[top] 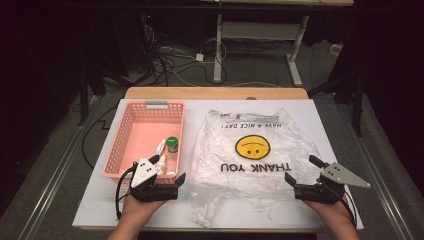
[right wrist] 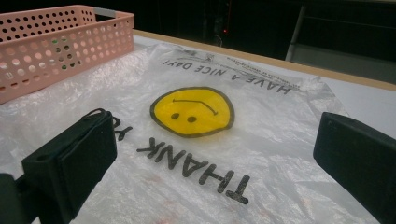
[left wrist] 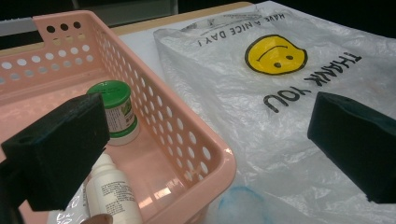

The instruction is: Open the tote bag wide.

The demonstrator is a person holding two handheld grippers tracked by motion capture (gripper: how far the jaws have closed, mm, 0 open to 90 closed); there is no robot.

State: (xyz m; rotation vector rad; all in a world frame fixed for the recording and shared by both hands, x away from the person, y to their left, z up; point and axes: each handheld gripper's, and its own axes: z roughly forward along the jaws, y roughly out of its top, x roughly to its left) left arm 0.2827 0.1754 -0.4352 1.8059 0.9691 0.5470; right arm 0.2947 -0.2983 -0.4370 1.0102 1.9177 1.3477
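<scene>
Two hand-held grippers hover at the table's near edge, jaws spread wide and empty: the left gripper point(top: 159, 176) by a pink basket point(top: 131, 131), the right gripper point(top: 301, 171) at the bag's near right corner. Between them lies a crinkled, translucent white plastic bag point(top: 250, 155), flat, printed with a yellow smiley and "THANK YOU".

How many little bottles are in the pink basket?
2. A green-capped bottle stands on the floor of the pink basket, near its right wall. A white bottle lies at the near end. A jaw covers part of the basket, so more may be hidden.
</scene>
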